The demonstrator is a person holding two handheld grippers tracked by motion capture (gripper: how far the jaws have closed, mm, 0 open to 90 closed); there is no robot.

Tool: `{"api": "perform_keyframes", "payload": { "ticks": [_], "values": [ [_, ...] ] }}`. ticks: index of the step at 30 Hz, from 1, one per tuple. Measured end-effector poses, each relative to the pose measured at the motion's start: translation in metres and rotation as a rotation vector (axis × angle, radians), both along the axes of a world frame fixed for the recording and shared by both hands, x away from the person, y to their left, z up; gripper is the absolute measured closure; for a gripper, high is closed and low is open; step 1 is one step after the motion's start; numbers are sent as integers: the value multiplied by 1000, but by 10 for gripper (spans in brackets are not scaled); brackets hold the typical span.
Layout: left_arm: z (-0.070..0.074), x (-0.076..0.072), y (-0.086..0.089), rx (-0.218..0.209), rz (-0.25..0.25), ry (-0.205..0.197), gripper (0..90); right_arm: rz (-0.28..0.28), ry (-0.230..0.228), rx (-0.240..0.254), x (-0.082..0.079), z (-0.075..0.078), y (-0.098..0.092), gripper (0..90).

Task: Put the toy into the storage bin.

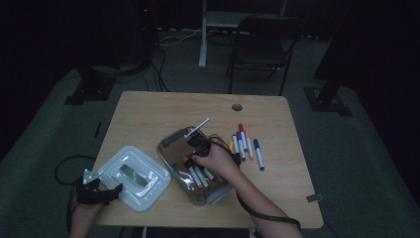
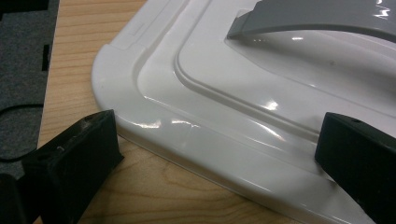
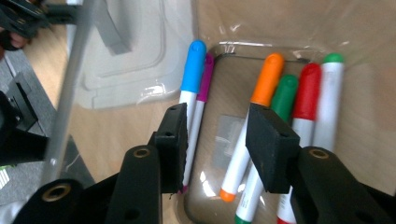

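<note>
A clear plastic bin point(image 1: 174, 157) stands at the middle of the wooden table with several markers point(image 1: 200, 176) lying in it. My right gripper point(image 1: 194, 151) hangs over the bin, pointing down. In the right gripper view its jaws point(image 3: 217, 116) stand partly open above an orange-capped marker point(image 3: 261, 86), with nothing pressed between the pads; a blue-capped marker point(image 3: 193, 65) lies by the left jaw. The bin's white lid point(image 1: 133, 176) lies flat at the left. My left gripper point(image 1: 101, 193) is open at the lid's near corner point(image 2: 154, 107), one jaw on the table, the other over the lid.
Several loose markers point(image 1: 246, 145) lie in a row on the table right of the bin. A round cable hole point(image 1: 237, 107) sits near the far edge. A dark chair point(image 1: 260, 47) and stand legs are on the floor beyond the table.
</note>
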State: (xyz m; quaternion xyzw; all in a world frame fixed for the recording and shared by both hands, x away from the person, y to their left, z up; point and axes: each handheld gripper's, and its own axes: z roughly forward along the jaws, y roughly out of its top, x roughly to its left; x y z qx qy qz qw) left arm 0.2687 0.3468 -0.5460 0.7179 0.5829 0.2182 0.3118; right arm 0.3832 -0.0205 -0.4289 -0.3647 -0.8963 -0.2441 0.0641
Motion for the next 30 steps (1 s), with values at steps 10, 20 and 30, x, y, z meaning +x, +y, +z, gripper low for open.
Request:
{"api": "perform_keyframes", "payload": {
  "ticks": [10,20,30],
  "values": [
    [0,0,0,2,1,-1,5,-56,-90,83,-1,29,-40,543],
    [0,0,0,2,2,-1,5,-152,-173,125,7,47,-86,540],
    [0,0,0,1,1,1,5,-217,-193,132,10,39,-116,532]
  ]
}}
